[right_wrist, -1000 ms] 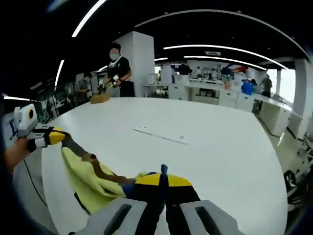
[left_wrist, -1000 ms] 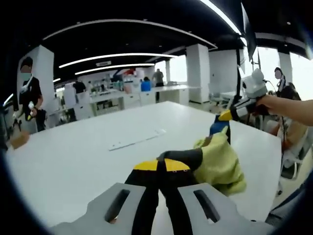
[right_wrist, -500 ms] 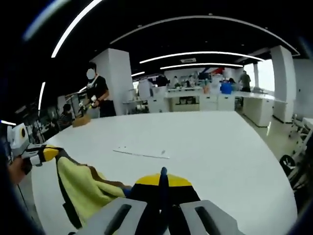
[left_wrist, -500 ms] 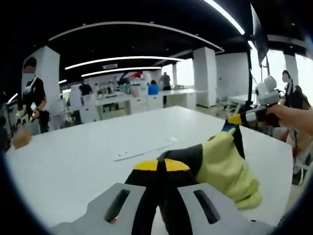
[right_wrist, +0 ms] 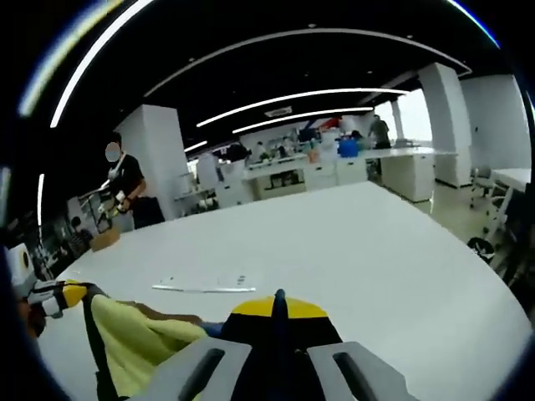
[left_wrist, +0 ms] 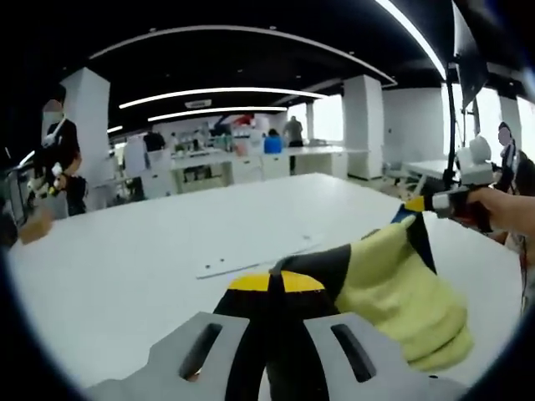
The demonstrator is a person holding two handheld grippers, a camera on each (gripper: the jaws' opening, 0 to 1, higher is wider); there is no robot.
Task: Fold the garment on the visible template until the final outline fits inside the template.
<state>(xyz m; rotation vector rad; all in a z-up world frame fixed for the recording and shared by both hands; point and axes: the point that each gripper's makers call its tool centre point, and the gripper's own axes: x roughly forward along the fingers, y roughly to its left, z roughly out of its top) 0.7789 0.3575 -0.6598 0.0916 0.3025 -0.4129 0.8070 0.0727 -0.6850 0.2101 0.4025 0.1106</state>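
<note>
With both claws clenched on the yellow garment (left_wrist: 401,284), it has lifted higher off the white surface (left_wrist: 125,267), stretched between them, fold pending.

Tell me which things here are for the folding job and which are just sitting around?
For the job:
yellow garment, held up between both grippers
left gripper, shut on the garment
right gripper, shut on the garment
white table
flat pale strip on the table, maybe the template

Just around:
person in black at the far edge
back counters
</note>
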